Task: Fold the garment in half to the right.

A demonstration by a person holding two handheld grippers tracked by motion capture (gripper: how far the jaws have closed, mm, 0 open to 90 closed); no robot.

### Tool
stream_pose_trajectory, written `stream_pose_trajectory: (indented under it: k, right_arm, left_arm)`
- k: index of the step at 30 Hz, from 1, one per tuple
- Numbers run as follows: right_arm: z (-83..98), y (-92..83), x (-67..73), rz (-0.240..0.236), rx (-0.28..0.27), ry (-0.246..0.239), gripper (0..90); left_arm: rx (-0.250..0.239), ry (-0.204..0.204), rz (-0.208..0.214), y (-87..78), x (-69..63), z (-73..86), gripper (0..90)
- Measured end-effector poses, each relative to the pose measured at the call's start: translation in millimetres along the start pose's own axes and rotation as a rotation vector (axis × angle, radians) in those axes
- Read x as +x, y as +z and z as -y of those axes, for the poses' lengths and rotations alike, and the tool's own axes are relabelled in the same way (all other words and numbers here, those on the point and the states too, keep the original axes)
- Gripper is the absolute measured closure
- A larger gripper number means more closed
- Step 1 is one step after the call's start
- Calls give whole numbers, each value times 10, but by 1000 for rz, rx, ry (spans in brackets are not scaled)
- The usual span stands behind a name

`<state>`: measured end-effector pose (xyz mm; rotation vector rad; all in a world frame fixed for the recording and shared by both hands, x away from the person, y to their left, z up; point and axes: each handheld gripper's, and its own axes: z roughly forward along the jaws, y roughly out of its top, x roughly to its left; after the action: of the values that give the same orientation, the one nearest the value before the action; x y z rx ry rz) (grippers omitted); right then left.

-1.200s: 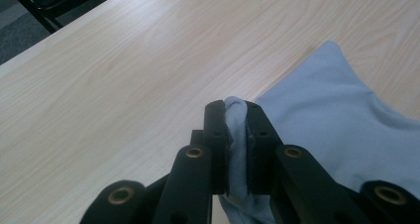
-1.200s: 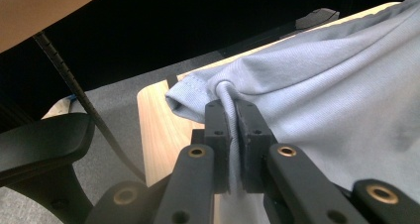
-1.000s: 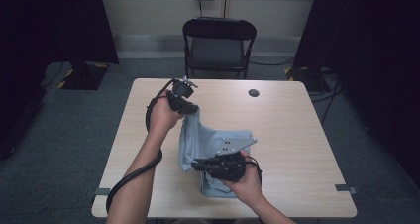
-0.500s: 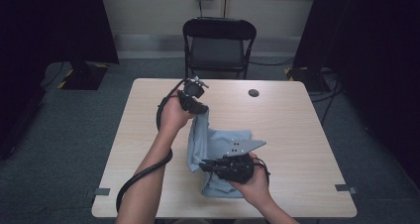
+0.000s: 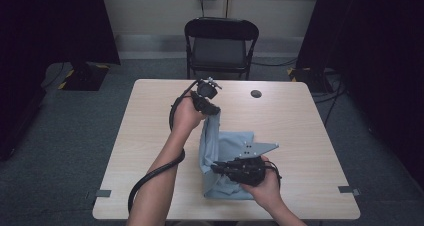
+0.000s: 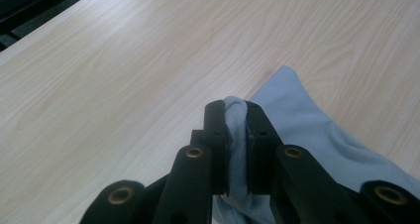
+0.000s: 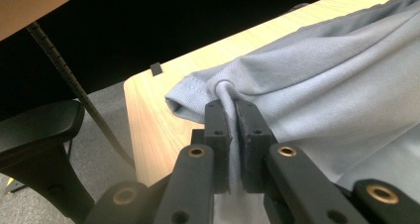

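A light blue cloth (image 5: 225,151) is stretched between both grippers over the wooden table (image 5: 300,131). My left gripper (image 5: 214,111) is lifted above the table's middle and shut on one edge of the cloth (image 6: 236,116), which hangs down from it. My right gripper (image 5: 216,167) lies low near the front edge, pointing left, shut on a hemmed fold of the cloth (image 7: 227,92). The lower part of the cloth rests bunched on the table under the right hand.
A black folding chair (image 5: 221,43) stands behind the table's far edge. A small dark round spot (image 5: 256,93) sits in the tabletop at the far right. Bare wood lies left and right of the cloth. A cable (image 5: 150,178) trails from the left gripper along the forearm.
The left gripper has carried its edge of the cloth to the right and toward the far side. The right gripper has shifted slightly right along the front, and the cloth has drawn narrower.
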<state>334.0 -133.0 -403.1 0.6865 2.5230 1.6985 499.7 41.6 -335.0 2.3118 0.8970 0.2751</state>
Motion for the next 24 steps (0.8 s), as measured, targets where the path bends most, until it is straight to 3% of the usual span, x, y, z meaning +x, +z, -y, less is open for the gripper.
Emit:
stream_pose_trajectory:
  k: [24]
  right_arm:
    - [269,-196,-159,34,4,47,850]
  left_arm:
    - [41,35,55,442,-250,-170,827]
